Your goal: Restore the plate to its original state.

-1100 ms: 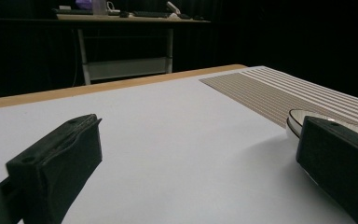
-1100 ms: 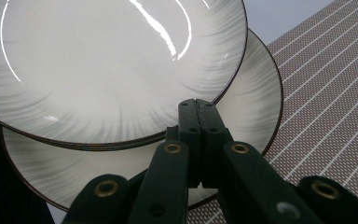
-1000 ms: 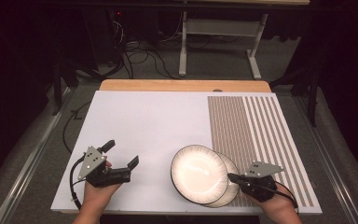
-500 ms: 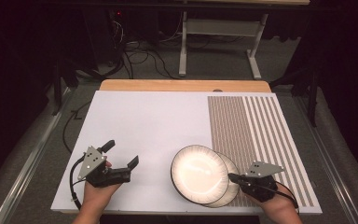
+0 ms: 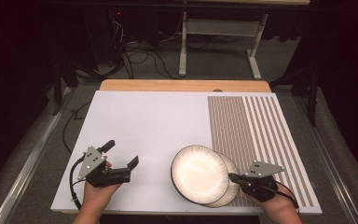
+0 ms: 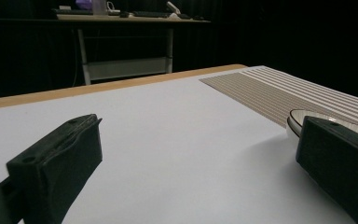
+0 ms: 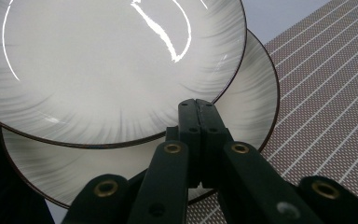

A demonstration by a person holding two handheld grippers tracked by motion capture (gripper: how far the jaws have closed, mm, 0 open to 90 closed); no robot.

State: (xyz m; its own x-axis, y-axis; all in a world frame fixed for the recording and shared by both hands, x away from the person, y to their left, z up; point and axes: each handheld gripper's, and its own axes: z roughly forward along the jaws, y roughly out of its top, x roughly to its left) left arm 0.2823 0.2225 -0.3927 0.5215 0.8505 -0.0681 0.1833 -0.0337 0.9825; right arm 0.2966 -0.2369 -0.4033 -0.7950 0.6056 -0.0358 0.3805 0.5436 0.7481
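Two white plates with grey-streaked dark rims lie overlapped near the table's front right. The upper plate [image 5: 198,172] [image 7: 112,60] sits offset to the left on the lower plate [image 5: 230,164] [image 7: 256,93]. My right gripper [image 5: 231,177] [image 7: 198,105] is shut, jaws pressed together with nothing between them; its tip lies over the lower plate, right at the upper plate's rim. My left gripper [image 5: 120,154] [image 6: 200,140] rests open on bare white table at the front left, nothing between its jaws. A plate rim [image 6: 303,114] shows beside its right jaw.
The white table top [image 5: 144,121] has a brown striped panel [image 5: 256,126] on its right part and a wooden strip [image 5: 182,85] along the far edge. Beyond it are a desk frame [image 5: 214,28] and cables on the floor.
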